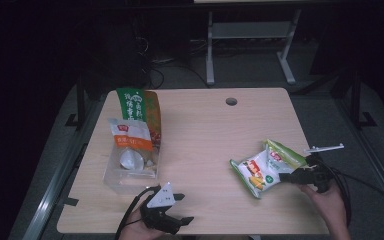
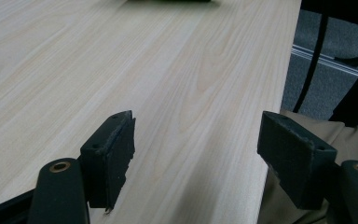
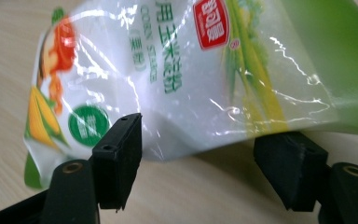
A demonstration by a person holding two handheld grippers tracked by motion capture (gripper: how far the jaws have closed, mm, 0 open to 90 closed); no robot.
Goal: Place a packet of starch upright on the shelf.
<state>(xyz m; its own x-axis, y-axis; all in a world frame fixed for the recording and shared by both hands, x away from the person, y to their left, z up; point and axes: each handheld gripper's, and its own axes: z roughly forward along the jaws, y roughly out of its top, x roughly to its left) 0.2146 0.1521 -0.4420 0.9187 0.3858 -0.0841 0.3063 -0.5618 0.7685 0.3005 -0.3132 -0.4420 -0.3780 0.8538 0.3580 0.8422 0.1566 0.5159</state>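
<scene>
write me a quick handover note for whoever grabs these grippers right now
Right gripper: jaws open wide at the edge of the green and white corn starch bag, which lies on the right side of the table; not gripped yet.
Left gripper: open, holding nothing, at the near edge of the table.
Clear bin at the left holds an orange and white pouch, with a green packet behind it.
Done: two packs at the bin. Left: probably close on the corn starch bag and carry it to the bin.
</scene>
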